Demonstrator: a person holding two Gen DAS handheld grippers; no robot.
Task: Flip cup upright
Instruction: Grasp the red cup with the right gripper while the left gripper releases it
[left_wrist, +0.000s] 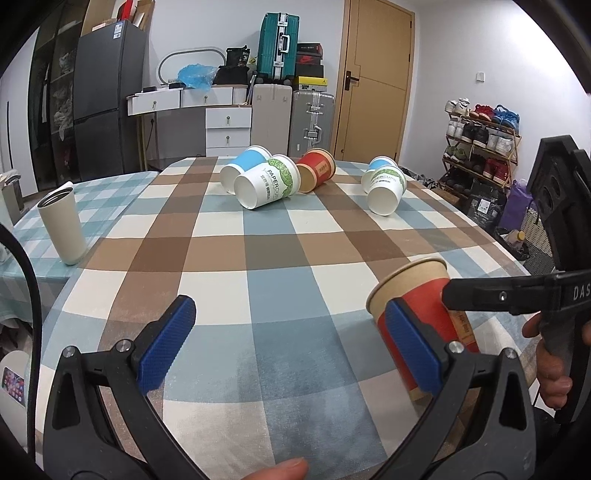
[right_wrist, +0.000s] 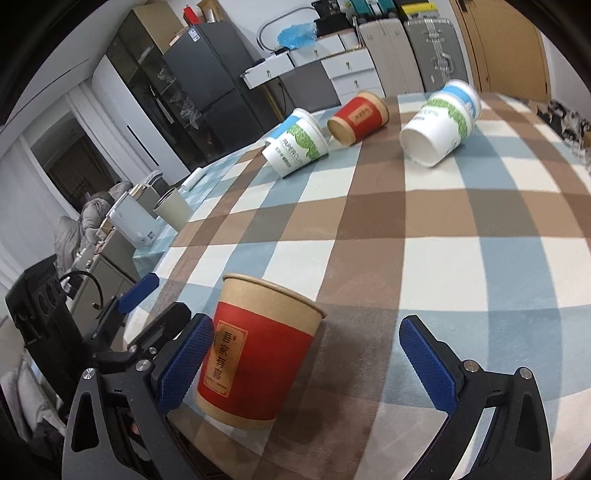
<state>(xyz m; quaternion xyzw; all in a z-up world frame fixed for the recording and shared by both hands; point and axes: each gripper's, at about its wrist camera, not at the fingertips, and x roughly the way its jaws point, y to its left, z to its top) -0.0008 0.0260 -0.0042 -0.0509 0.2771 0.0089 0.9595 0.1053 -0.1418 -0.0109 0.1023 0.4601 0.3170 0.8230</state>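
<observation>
A red and brown paper cup (right_wrist: 255, 354) stands upright, mouth up, on the checked tablecloth (right_wrist: 424, 229) near the front edge. My right gripper (right_wrist: 306, 365) is open around it; the left pad (right_wrist: 184, 365) is at the cup's side and the right pad (right_wrist: 428, 365) is well clear. In the left wrist view the same cup (left_wrist: 421, 306) sits at the right, behind my left gripper's right pad (left_wrist: 413, 347). My left gripper (left_wrist: 291, 347) is open and empty. The right gripper's finger (left_wrist: 517, 291) reaches the cup from the right.
Several paper cups lie on their sides at the table's far end: a white and green one (left_wrist: 267, 182), a red one (left_wrist: 316, 170), another white one (left_wrist: 386, 188). A grey tumbler (left_wrist: 62, 225) stands upright at the left. Furniture and suitcases stand beyond.
</observation>
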